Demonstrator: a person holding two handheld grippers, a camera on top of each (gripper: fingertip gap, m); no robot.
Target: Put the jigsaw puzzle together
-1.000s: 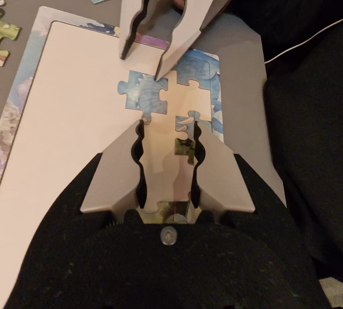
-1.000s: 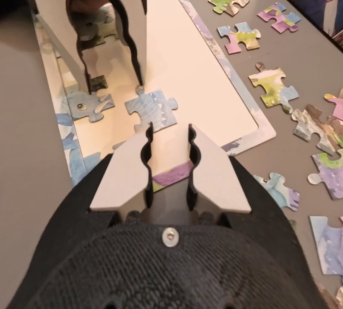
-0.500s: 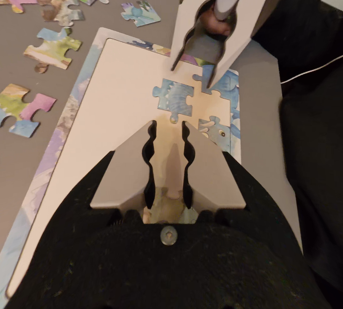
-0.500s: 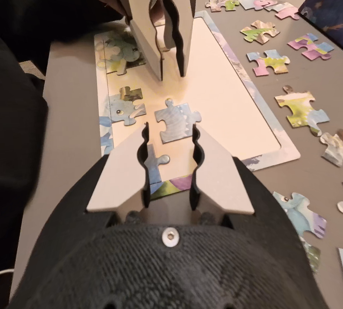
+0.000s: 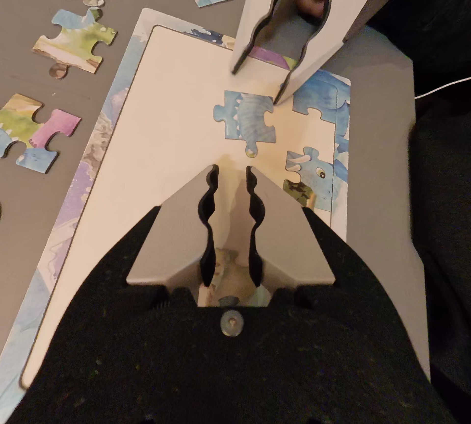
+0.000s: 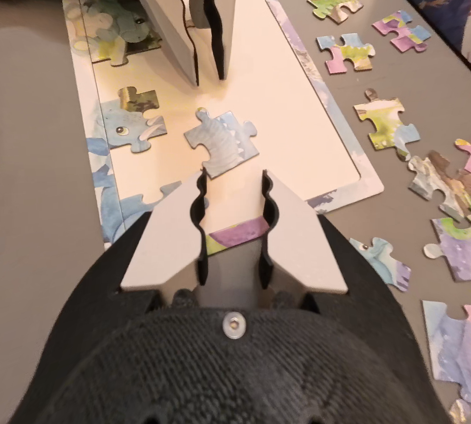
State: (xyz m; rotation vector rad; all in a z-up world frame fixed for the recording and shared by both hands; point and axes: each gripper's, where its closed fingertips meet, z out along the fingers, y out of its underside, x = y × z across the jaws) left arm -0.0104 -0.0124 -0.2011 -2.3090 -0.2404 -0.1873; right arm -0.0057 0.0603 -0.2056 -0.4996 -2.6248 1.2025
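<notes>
Both tongs, left gripper & right gripper, gape apart w/ nothing inside. Blue piece lies loose on the tray between them, prob. waiting for a nudge into its gap.

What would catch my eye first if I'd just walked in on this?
Probably the loose blue puzzle piece lying alone on the pale puzzle tray, with the right gripper and left gripper open on either side of it. Next, the colourful pieces scattered on the grey table beside the tray.

Left tongs hide part of the corner piece.
</notes>
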